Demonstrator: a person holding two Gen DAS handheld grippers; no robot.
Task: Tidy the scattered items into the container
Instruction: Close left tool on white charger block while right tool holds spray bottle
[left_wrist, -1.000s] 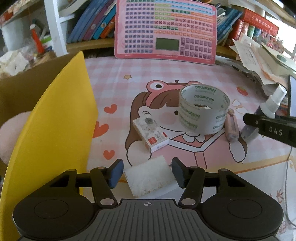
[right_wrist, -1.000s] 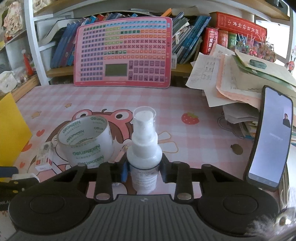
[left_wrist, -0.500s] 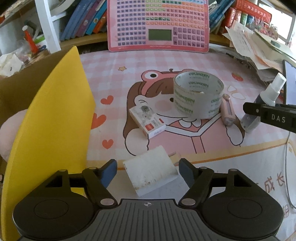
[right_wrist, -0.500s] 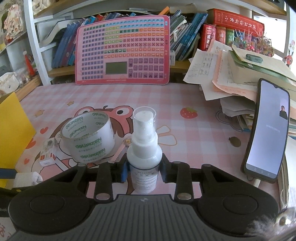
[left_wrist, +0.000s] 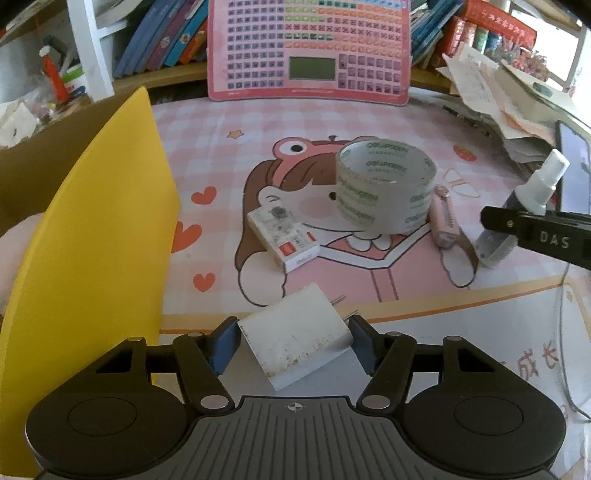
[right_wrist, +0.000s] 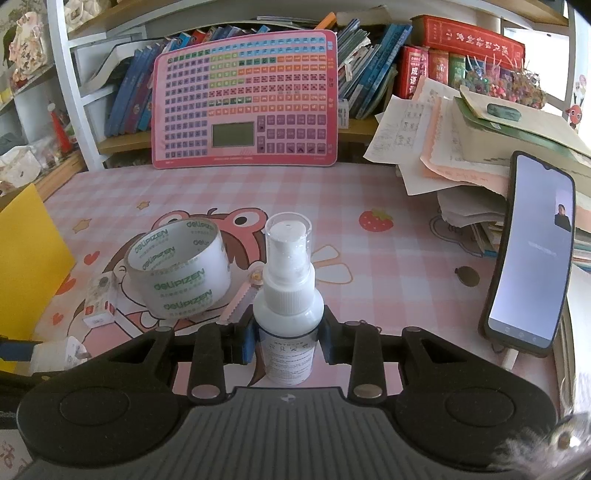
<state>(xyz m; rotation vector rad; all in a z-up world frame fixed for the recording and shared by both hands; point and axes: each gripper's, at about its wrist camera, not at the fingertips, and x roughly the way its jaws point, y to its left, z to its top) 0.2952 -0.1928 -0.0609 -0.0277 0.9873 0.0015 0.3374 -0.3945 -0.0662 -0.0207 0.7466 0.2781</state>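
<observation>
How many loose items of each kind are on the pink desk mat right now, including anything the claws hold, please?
Clear tape roll: 1
White spray bottle: 1
White plug adapter: 1
Small white box: 1
Pink utility knife: 1
Total: 5
</observation>
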